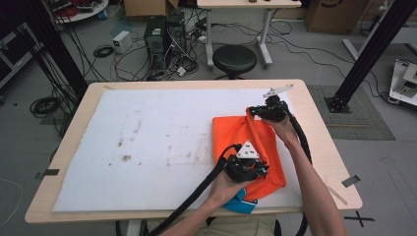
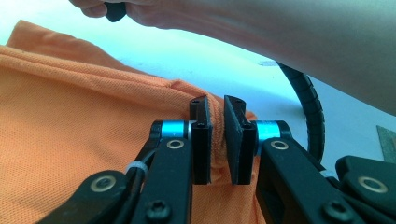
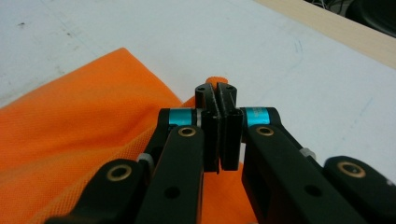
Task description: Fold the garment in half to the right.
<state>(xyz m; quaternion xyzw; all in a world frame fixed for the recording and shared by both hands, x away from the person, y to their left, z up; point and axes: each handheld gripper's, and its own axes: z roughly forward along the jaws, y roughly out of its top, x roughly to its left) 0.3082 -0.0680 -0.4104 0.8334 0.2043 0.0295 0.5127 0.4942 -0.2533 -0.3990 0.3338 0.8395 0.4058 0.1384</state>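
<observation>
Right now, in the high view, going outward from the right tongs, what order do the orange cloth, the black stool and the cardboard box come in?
From the right tongs:
1. Orange cloth, pinched in them.
2. Black stool, on the floor beyond the table's far edge.
3. Cardboard box, far back, to the left.

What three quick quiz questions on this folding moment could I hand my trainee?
1. True or false: the right gripper is shut on an edge of the orange knit-fabric garment.
2. Which does the left gripper have between its jaws? A) a fold of the orange garment B) a black cable C) nothing
3. What colour is the mat that covers the wooden table under the garment?

Key: 1 true. 2 A. 3 white.
</observation>
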